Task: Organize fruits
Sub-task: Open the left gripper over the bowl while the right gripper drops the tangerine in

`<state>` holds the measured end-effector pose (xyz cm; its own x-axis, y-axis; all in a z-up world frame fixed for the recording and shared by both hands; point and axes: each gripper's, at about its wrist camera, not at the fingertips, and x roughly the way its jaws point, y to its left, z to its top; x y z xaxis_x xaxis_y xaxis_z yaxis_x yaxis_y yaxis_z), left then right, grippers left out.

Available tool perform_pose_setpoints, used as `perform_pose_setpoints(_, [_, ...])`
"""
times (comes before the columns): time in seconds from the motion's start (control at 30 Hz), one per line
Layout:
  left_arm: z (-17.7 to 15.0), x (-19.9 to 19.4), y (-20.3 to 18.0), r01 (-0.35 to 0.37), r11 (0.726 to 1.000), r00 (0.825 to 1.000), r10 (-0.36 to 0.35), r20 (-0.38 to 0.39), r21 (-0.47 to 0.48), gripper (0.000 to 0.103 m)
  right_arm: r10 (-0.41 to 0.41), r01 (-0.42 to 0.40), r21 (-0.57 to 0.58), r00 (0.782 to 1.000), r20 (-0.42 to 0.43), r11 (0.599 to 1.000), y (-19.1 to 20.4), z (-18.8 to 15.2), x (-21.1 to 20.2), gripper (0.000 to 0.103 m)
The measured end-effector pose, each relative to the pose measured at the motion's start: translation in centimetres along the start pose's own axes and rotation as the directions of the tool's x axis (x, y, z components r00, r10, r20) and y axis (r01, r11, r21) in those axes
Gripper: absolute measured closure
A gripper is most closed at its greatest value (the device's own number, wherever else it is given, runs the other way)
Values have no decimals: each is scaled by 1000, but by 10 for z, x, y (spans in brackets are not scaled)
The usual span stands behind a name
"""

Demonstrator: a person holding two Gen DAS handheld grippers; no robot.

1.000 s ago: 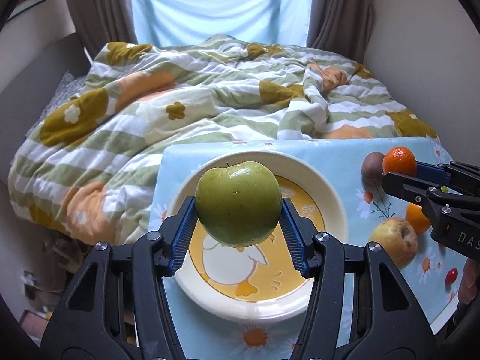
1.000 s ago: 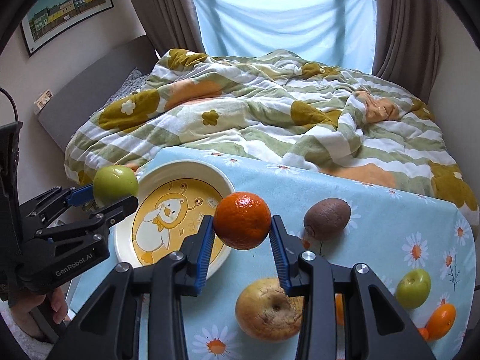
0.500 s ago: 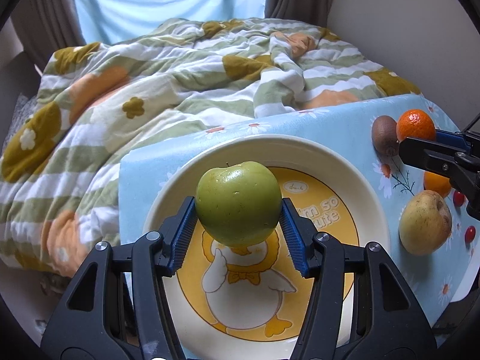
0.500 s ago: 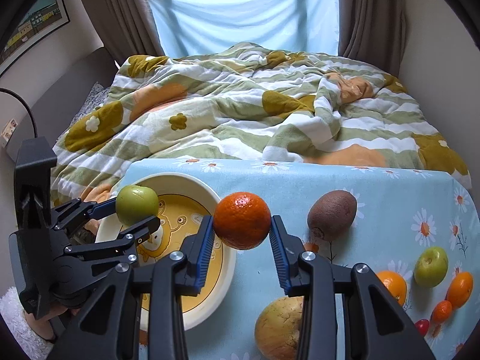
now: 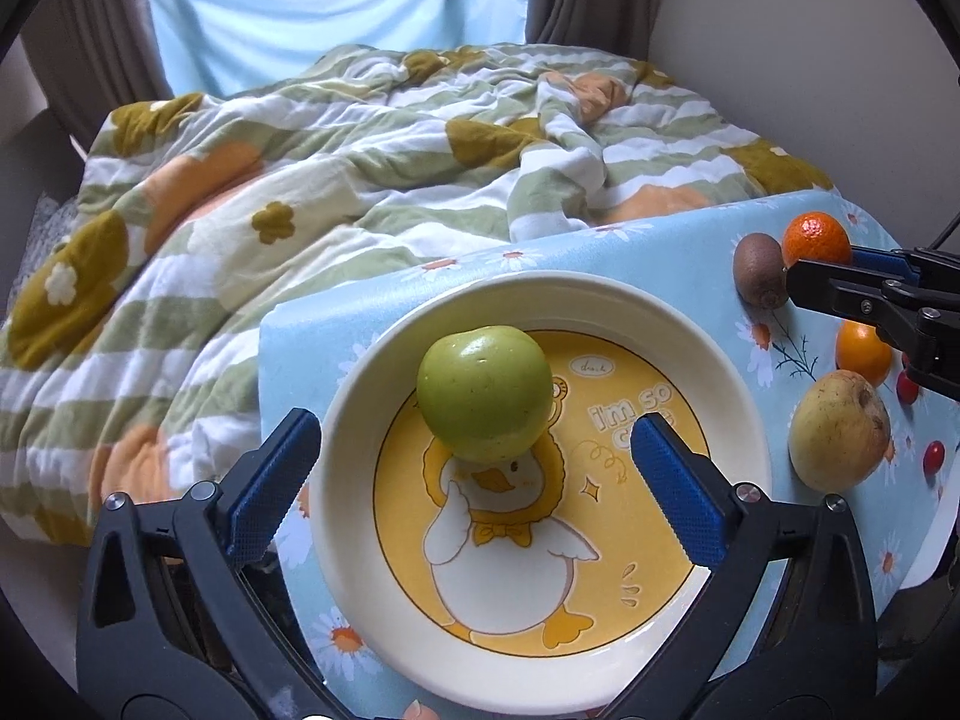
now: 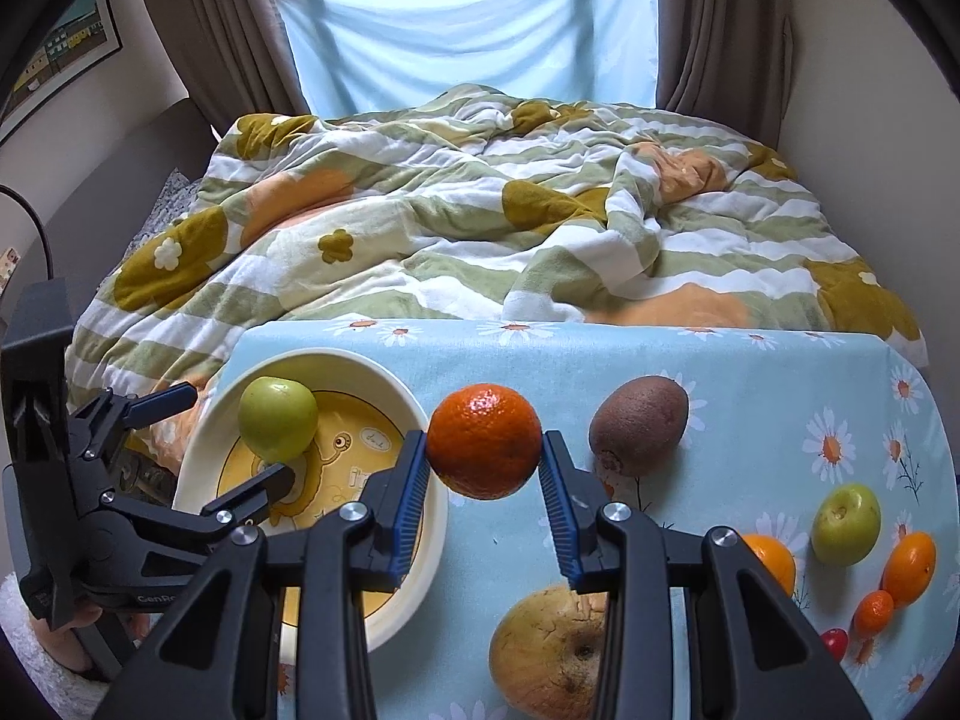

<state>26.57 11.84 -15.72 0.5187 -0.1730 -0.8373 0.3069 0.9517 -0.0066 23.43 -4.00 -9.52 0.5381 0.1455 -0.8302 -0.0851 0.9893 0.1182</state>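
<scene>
— One green apple (image 5: 485, 394) now sits loose in your plate (image 5: 741, 396), your left hand-held gripper (image 5: 474, 483) having just sprung its jaws apart around it. What's the risk?

— It's round; nudge it withdrawing and it rolls. Your right hand-held gripper (image 6: 485, 489) is clamped on the orange (image 6: 485, 441) above the surface (image 6: 750, 372); dropped carelessly, it knocks the apple out.

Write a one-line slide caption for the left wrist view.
Left tool, jaws just opened, leaves the green apple on the duck plate.
</scene>
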Motion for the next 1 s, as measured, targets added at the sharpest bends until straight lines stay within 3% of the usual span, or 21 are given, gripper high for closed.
perform_pose_setpoints(0.53, [-43, -39, 4, -23, 995, 999, 18, -46, -97, 0, 101, -113, -161, 991, -83, 980, 41, 6, 27, 69])
perform_pose_setpoints(0.8, [-63, -48, 19, -60, 989, 997, 53, -60, -131, 0, 94, -122, -233, 987, -129, 965, 59, 5, 55, 69])
perform_pose_setpoints(1.0, [-70, -52, 30, -46, 983, 998, 37, -55, -176, 0, 71, -108, -273, 987, -143, 956, 68, 5, 66, 69])
